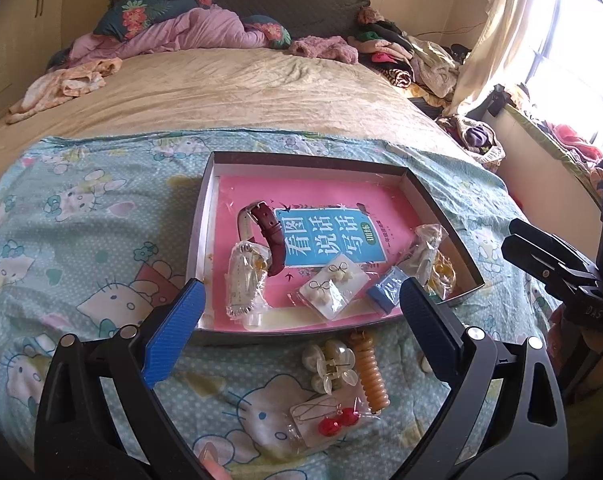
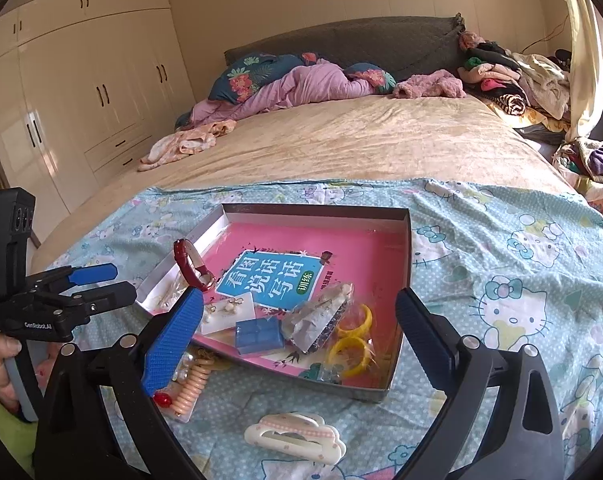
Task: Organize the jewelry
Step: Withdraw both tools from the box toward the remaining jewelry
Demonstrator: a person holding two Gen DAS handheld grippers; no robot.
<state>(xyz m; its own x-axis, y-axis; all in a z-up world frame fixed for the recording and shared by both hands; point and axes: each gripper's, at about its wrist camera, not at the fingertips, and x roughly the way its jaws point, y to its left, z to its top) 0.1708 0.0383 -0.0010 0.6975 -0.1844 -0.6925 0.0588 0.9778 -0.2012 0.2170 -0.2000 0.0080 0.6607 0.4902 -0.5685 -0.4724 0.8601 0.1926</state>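
A shallow grey box [image 1: 205, 216] lies on the cartoon-cat sheet with a pink book lining its floor. Inside are a maroon-strapped watch [image 1: 269, 236], a card of bow earrings [image 1: 333, 284], a small blue box [image 1: 385, 292] and bagged pieces. My left gripper [image 1: 301, 292] hovers open and empty over the box's near edge. On the sheet in front of it lie a pearl hair clip [image 1: 329, 364], an orange spiral tie [image 1: 371, 372] and bagged red earrings [image 1: 333, 420]. My right gripper [image 2: 299, 294] is open and empty above the box [image 2: 407, 240], near yellow bangles [image 2: 353, 344]. A white cloud-shaped clip [image 2: 295, 436] lies before it.
The beige bed [image 2: 341, 136] stretches behind, with pink bedding and pillows [image 2: 301, 84] at the headboard and a clothes pile [image 2: 513, 76] at the back right. Wardrobes [image 2: 81, 80] line the left wall. A curtained window [image 1: 561, 52] is at the right.
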